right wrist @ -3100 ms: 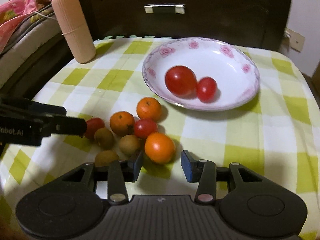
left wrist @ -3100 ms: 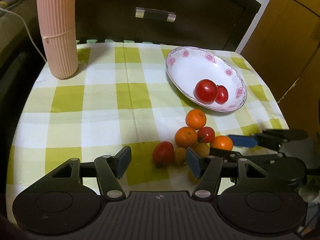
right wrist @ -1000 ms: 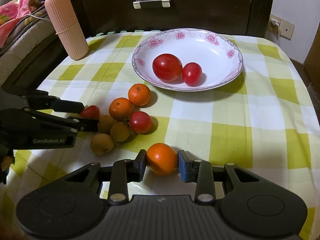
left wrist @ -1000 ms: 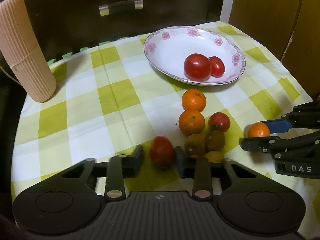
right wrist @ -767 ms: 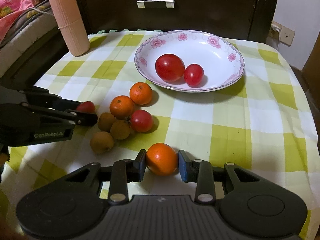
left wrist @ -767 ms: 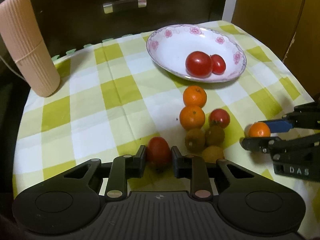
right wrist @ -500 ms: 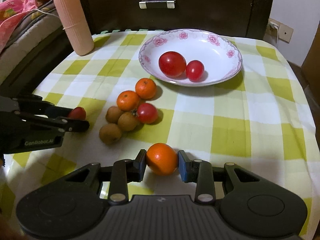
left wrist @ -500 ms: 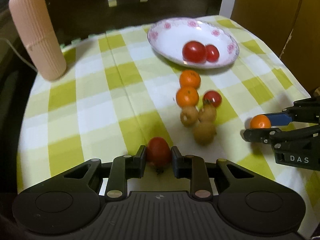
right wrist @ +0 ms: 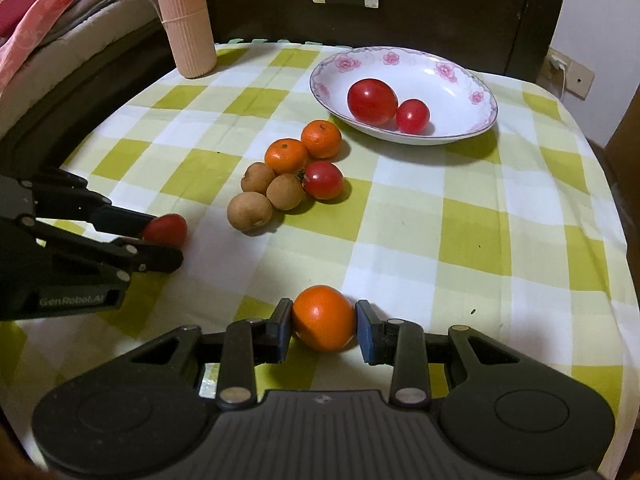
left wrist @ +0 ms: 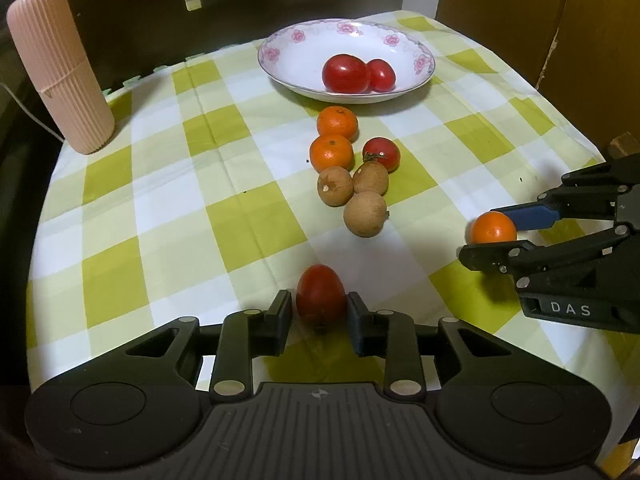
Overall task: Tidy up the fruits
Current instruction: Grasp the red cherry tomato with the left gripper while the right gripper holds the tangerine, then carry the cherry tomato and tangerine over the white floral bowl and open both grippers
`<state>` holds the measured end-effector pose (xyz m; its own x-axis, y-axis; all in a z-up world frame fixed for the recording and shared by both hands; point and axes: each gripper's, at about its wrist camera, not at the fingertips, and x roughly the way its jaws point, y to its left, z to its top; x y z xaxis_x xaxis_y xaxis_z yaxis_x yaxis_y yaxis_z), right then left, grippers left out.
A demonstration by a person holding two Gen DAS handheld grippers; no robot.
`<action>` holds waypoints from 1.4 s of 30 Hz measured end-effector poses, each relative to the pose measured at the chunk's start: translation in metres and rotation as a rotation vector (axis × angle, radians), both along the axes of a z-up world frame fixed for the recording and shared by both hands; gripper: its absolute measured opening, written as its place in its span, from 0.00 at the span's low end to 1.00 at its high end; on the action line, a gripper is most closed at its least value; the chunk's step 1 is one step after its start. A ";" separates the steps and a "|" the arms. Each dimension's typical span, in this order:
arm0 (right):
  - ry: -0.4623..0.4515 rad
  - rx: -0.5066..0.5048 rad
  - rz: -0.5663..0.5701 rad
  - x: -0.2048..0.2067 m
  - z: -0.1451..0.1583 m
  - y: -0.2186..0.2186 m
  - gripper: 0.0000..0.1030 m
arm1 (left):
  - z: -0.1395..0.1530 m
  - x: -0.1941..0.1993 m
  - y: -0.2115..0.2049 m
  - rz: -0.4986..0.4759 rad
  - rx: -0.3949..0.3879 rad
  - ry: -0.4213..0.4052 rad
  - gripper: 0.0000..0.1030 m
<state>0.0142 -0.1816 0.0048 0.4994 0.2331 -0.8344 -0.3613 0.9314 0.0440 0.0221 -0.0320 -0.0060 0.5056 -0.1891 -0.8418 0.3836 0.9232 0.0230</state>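
Red tomato [left wrist: 320, 295]: sits between the pads of the left gripper [left wrist: 319, 312], low over the near part of the checked tablecloth [left wrist: 168, 184]; its long axis stands roughly upright, stem end down.
Left gripper fingers: the jaws are opening at this moment with the tomato between them; a thin gap shows on the left pad side, so the pads look no longer pressed on it.
Orange [right wrist: 323, 317]: clamped between the pads of the right gripper [right wrist: 323, 330], near edge of the cloth, to the right of the tomato.
Right gripper fingers: together on the orange, both blue pads against its sides.
Key relation: the flowered bowl [left wrist: 280, 70] lies at the far side, straight ahead and slightly right of the left fingers, with the loose fruit pile directly between. The right gripper has the clearer line to it, passing right of the pile.
Bowl contents: two red tomatoes [left wrist: 346, 73], touching each other.
Loose pile: two oranges [left wrist: 337, 123], a small tomato [left wrist: 382, 153] and three brown fruits [left wrist: 365, 213], clustered mid-cloth, just near of the bowl.
Likely step: a judgement only; the tomato seems to be set down apart from the pile, perhaps to start a group by kind.
Pink ribbed case [left wrist: 60, 68]: upright at the far left corner, well apart from everything.
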 end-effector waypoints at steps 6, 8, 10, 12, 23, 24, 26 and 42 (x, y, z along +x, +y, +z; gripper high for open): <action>-0.008 -0.006 0.021 -0.003 -0.001 0.002 0.37 | -0.002 -0.003 -0.001 0.006 -0.001 -0.007 0.60; -0.005 -0.005 0.030 -0.004 -0.001 0.004 0.41 | -0.003 -0.004 -0.003 0.005 -0.001 -0.008 0.62; -0.006 -0.004 0.031 -0.005 -0.001 0.004 0.42 | -0.003 -0.004 -0.003 0.010 0.001 -0.013 0.63; -0.005 0.001 0.027 -0.005 -0.001 0.003 0.42 | -0.003 -0.005 -0.003 0.017 0.000 -0.013 0.66; -0.008 -0.004 0.012 -0.004 -0.001 0.002 0.42 | -0.002 0.000 0.002 0.081 -0.009 -0.011 0.64; -0.006 -0.003 0.013 -0.004 0.000 0.002 0.42 | -0.002 0.000 0.002 0.082 -0.014 -0.012 0.60; -0.007 0.004 0.014 -0.004 0.000 0.003 0.41 | -0.002 0.000 0.001 0.081 -0.010 -0.018 0.56; 0.001 0.033 -0.028 0.001 0.003 -0.003 0.31 | 0.003 0.000 -0.002 0.064 -0.057 0.003 0.32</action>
<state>0.0150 -0.1841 0.0077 0.5053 0.2463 -0.8271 -0.3351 0.9392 0.0749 0.0222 -0.0340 -0.0026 0.5160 -0.2046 -0.8318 0.3241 0.9455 -0.0315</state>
